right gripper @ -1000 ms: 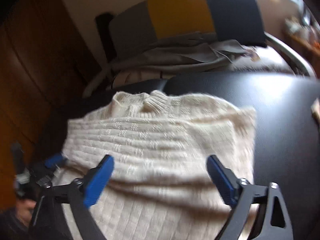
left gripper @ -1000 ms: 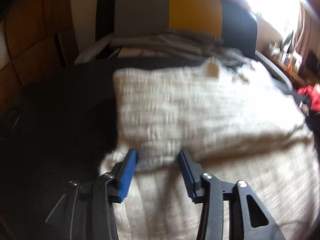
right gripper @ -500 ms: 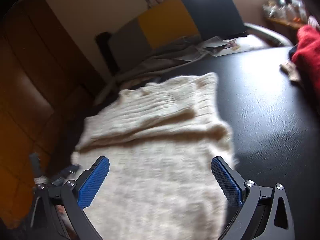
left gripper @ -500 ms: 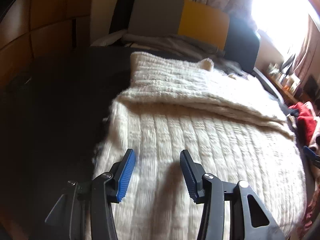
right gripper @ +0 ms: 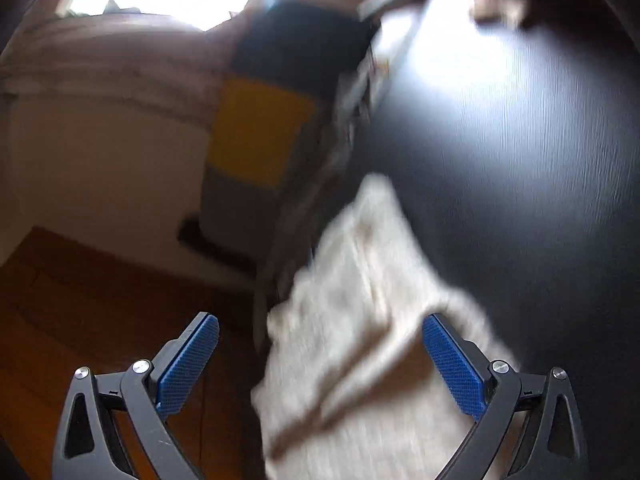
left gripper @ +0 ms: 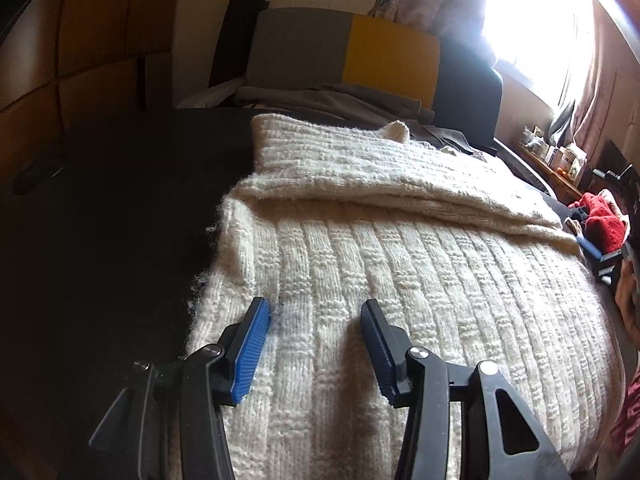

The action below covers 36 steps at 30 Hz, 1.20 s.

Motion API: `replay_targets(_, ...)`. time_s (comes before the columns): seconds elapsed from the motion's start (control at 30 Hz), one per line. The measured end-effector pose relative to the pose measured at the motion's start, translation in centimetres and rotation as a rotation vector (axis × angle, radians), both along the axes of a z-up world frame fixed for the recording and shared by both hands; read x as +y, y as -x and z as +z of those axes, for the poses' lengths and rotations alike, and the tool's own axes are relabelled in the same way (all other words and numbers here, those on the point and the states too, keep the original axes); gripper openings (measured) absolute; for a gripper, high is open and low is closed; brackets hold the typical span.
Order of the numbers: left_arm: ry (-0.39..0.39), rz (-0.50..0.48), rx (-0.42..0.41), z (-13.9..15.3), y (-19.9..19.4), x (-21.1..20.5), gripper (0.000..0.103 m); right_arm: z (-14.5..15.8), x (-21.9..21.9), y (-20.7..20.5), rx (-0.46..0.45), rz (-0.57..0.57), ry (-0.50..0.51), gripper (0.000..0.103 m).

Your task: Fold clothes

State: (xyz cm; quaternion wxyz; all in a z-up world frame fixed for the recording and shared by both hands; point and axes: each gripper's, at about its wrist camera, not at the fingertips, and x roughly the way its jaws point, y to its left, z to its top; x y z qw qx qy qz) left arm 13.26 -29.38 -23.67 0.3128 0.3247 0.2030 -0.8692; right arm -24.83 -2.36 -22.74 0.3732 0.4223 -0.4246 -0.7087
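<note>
Cream knitted sweater (left gripper: 400, 280) lying folded on the dark table (left gripper: 100, 220); left gripper (left gripper: 316, 320) parted over its near edge, empty; right gripper (right gripper: 320, 340) spread wide above the blurred sweater (right gripper: 360, 340), holding nothing

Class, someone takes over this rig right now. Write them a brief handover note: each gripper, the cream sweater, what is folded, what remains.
Left gripper: open, empty, low over the cream knit sweater.
Right gripper: open, empty, its view tilted and blurred.
Sweater lies on the black table; a flap is already folded across its far part.
Left: fold the near part over and square it up.
</note>
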Motion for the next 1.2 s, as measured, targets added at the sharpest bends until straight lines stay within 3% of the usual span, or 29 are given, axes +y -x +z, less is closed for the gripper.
replay_targets(0.03,0.002,0.0,0.0,0.0,0.0,0.1,0.049,0.0,0.6,0.2,0.012,-0.051,0.025,0.103)
replay_targets(0.13,0.006,-0.002,0.006,-0.2,0.1,0.0,0.049,-1.6,0.3,1.5,-0.044,-0.017,-0.004,0.102)
replay_targets(0.3,0.012,-0.001,0.008,-0.3,0.1,0.1,0.049,-0.2,-1.0,0.0,0.1,0.132,-0.11,0.103)
replay_targets(0.37,0.008,0.0,0.012,-0.3,0.1,0.0,0.049,0.6,-1.2,-0.7,0.115,0.148,-0.186,0.103)
replay_targets(0.43,0.004,0.003,0.006,-0.2,0.2,0.0,0.05,1.3,-1.1,-1.6,0.113,0.172,-0.17,0.103)
replay_targets(0.6,0.023,0.004,0.006,-0.2,0.1,0.4,0.05,1.7,-1.4,-4.0,0.178,0.265,-0.253,0.103)
replay_targets(0.67,0.019,0.007,0.007,-0.2,0.1,0.4,0.05,1.6,-2.0,-5.4,0.231,0.304,-0.336,0.103)
replay_targets(0.9,-0.004,0.018,-0.018,0.1,0.3,0.2,0.05,3.8,-5.9,-8.5,0.452,0.475,-0.474,0.103)
replay_targets(1.0,-0.006,0.0,-0.038,0.0,0.6,-0.3,0.053,3.0,-7.7,-7.2,0.458,0.469,-0.521,0.103)
replay_targets(1.03,-0.007,-0.005,-0.046,0.0,0.8,-0.5,0.053,2.1,-8.2,-6.3,0.421,0.45,-0.547,0.103)
replay_targets(1.1,-0.014,-0.008,-0.056,0.0,1.2,-1.0,0.055,0.4,-8.1,-5.1,0.383,0.417,-0.545,0.103)
replay_targets(1.2,-0.018,-0.022,-0.07,0.0,2.1,-1.9,0.057,0.3,-7.7,-4.1,0.398,0.405,-0.52,0.103)
